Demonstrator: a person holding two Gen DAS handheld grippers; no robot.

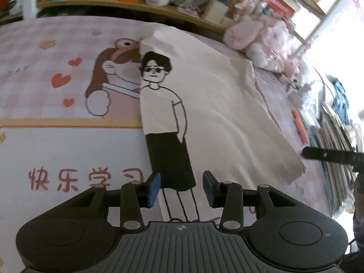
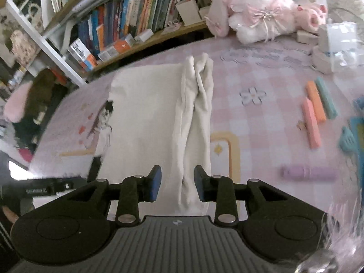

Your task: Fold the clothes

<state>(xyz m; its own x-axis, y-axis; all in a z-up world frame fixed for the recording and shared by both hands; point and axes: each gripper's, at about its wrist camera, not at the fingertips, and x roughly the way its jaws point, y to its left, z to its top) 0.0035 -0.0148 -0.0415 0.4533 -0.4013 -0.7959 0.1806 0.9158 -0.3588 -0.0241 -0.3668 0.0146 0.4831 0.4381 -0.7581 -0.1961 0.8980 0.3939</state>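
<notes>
A white T-shirt (image 1: pixel 218 113) with a black line drawing of a figure in sunglasses lies flat on the pink printed table cover (image 1: pixel 56 113), its left side folded straight. My left gripper (image 1: pixel 182 187) is open and empty over the shirt's near left edge. In the right wrist view the same shirt (image 2: pixel 145 113) shows a bunched, rolled ridge along its right side (image 2: pixel 195 118). My right gripper (image 2: pixel 177 183) is open, its fingers either side of the near end of that ridge. The right gripper's finger also shows in the left wrist view (image 1: pixel 329 157).
A bookshelf (image 2: pixel 127 22) runs along the back edge. A pink and white plush toy (image 2: pixel 261 6) sits at the back right. Several pastel bars (image 2: pixel 316 109) and a lilac one (image 2: pixel 307 173) lie right of the shirt. Stacked books (image 1: pixel 332 136) line the right side.
</notes>
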